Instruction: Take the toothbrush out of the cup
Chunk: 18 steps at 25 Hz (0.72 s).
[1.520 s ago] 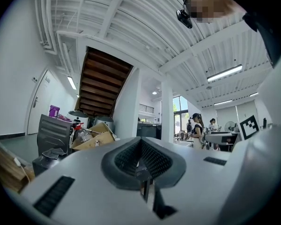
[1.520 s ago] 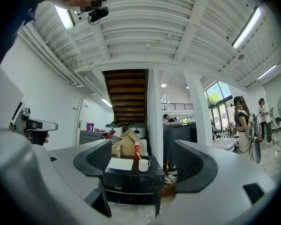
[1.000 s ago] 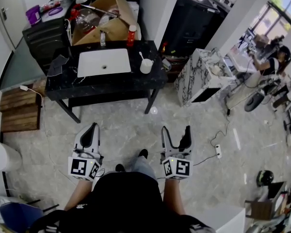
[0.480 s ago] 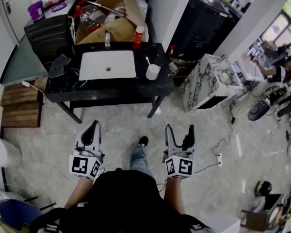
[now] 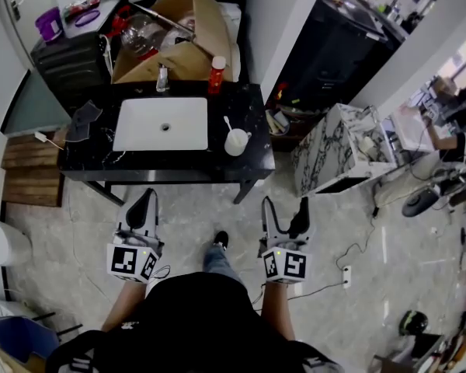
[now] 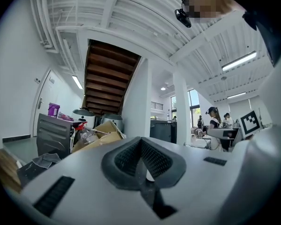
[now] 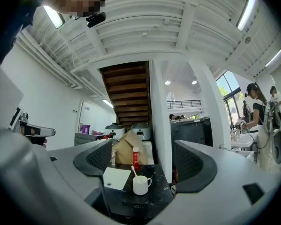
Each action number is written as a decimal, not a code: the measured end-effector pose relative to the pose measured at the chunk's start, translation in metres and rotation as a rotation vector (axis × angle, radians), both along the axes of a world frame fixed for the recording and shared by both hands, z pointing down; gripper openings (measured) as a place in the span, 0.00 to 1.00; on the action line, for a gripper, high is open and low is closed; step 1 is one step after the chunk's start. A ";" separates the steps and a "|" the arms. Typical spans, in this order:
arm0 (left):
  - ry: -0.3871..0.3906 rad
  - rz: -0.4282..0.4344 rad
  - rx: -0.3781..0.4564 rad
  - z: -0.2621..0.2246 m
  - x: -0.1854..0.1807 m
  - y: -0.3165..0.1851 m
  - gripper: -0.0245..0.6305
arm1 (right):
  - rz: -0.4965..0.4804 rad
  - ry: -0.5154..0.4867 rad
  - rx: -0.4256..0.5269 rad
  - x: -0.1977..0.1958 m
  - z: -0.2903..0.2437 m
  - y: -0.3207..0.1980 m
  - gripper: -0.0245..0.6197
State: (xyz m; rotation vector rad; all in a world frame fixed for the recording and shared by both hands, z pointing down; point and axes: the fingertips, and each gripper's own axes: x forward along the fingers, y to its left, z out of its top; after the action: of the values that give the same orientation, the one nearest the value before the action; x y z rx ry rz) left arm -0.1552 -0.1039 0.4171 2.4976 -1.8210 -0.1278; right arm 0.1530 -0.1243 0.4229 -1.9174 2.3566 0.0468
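Observation:
A white cup [image 5: 236, 141] stands on the black counter [image 5: 252, 158] right of the white sink [image 5: 161, 123], with a white toothbrush [image 5: 227, 123] leaning out of it to the upper left. In the right gripper view the cup [image 7: 141, 184] and toothbrush [image 7: 134, 171] show far ahead between the jaws. My right gripper [image 5: 283, 212] is open and empty, held above the floor short of the counter. My left gripper [image 5: 142, 207] is shut with nothing in it, level with the right one.
A red bottle [image 5: 215, 73] and a small clear bottle [image 5: 162, 78] stand at the counter's back edge. An open cardboard box [image 5: 179, 37] sits behind. A grey cloth [image 5: 80, 122] lies at the counter's left. A marble-patterned cabinet [image 5: 334, 146] stands to the right.
The person has stepped forward: the counter, sink and cup are nearer to both grippers than a second ago. Both grippers keep the same states.

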 end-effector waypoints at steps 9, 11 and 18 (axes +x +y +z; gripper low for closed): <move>-0.030 -0.096 -0.006 -0.015 0.041 -0.098 0.04 | -0.090 -0.003 -0.022 0.042 -0.003 -0.114 0.68; -0.030 -0.109 0.002 -0.019 0.048 -0.115 0.04 | -0.114 -0.005 -0.019 0.046 -0.005 -0.134 0.68; -0.004 -0.092 -0.011 -0.019 0.083 -0.154 0.04 | -0.165 -0.029 -0.038 0.062 0.000 -0.183 0.68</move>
State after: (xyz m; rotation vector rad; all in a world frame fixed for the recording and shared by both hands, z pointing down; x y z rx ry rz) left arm -0.0718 -0.2578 0.3977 2.4090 -1.9329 -0.1163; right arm 0.2153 -0.3078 0.4226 -1.7194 2.5045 -0.0386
